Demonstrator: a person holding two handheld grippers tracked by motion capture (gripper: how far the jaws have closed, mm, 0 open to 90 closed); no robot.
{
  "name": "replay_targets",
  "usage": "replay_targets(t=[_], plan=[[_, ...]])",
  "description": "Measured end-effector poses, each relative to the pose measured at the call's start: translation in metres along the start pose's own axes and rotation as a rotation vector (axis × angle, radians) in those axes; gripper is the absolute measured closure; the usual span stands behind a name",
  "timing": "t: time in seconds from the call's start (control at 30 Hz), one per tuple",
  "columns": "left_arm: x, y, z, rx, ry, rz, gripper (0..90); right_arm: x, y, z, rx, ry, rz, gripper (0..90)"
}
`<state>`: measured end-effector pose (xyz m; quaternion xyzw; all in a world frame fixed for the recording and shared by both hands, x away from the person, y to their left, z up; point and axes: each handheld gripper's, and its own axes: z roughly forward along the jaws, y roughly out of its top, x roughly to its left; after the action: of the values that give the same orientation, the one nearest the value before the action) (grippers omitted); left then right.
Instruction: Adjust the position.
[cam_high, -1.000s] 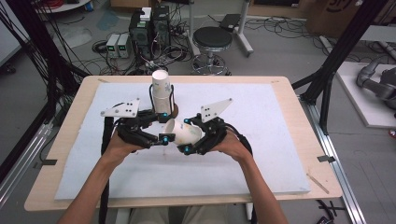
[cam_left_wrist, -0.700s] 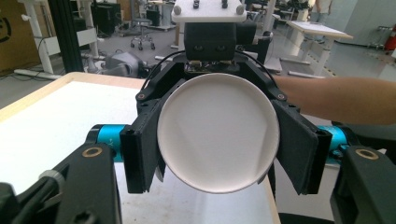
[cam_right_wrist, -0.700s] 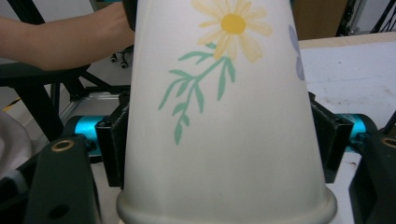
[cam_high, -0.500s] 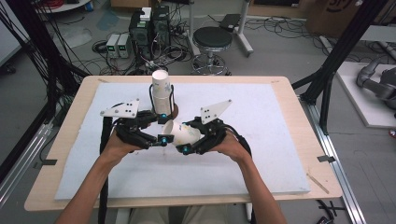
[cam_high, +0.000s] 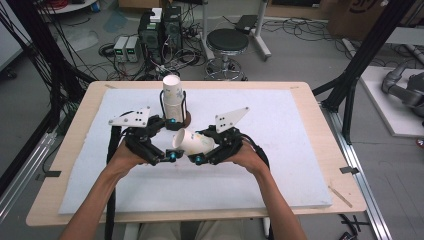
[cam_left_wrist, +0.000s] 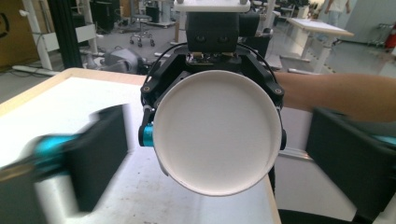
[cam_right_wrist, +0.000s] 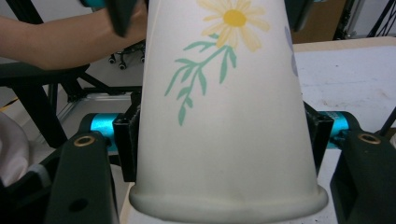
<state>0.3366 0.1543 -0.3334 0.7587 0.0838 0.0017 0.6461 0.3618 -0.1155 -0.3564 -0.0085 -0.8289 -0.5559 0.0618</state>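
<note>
The right gripper's (cam_right_wrist: 224, 135) fingers (cam_right_wrist: 128, 140) clamp a daisy-printed paper cup (cam_right_wrist: 224, 107), rim nearest the camera.

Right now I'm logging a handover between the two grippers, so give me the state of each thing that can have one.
left gripper: open, jaws have just been opening, clear of the cup.
right gripper: shut on the paper cup, jaws have just been closing onto its sides.
paper cup: lying sideways off the table, bottom toward the left gripper.
cup stack: upright in its holder on the table.
</note>
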Motion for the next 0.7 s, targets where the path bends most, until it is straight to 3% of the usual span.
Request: replay_targets(t=[0.13,0.5,0.7], plan=[[0.001,-0.002,-0.003,-0.013,0.01,0.005,1.7,0.0,0.0,-0.002,0.001,-0.007,0.009,34.6],[0.001,-0.002,-0.014,0.031,0.066,-0.002,1.7,0.002,0.0,-0.008,0.015,-0.022,0.033,34.3],[0.003,-0.006,-0.02,0.13,0.096,-0.009,1.7,0.002,0.0,-0.012,0.056,-0.042,0.03,34.1]])
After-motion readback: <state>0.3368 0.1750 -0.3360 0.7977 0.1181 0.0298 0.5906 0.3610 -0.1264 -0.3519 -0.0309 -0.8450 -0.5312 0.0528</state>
